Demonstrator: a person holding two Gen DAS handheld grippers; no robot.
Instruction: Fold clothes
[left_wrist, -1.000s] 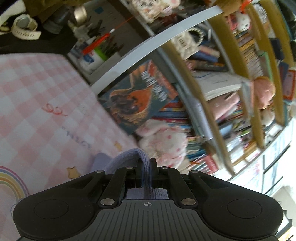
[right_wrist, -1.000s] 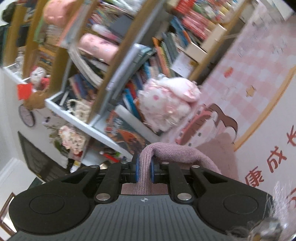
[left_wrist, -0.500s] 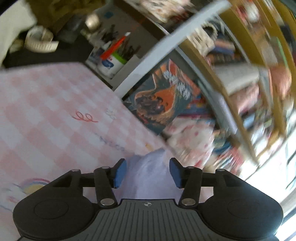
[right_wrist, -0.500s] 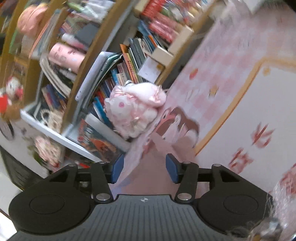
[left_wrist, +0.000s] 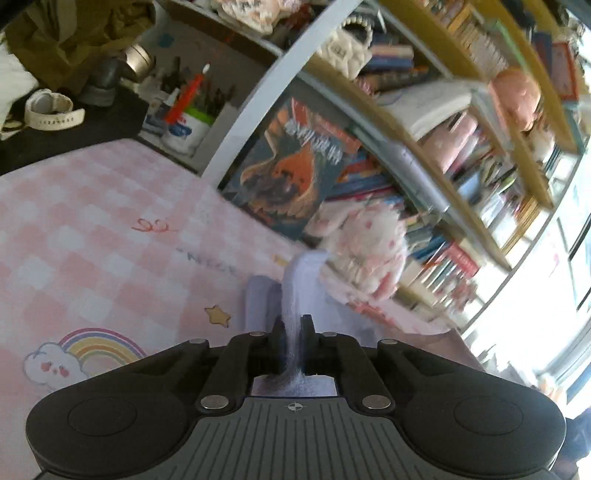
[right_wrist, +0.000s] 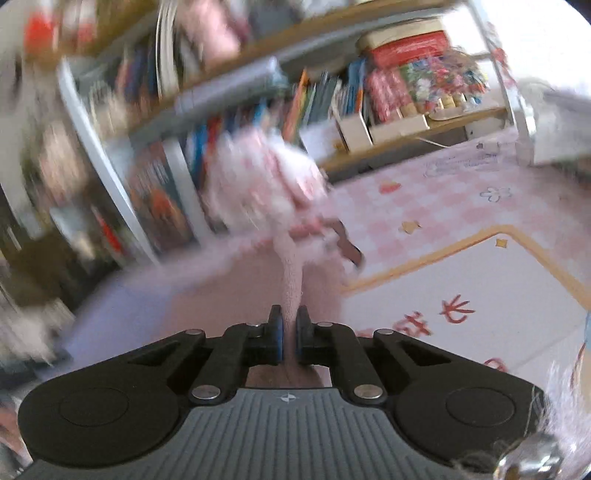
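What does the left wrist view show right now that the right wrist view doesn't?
Only the left wrist view shows the rainbow print, the pen cup and the white watch. Only the right shows the white mat panel with red characters and the box of colourful packets. Both show the bookshelf, the pink plush toy, and a gripper shut on pale fabric: left gripper, right gripper.
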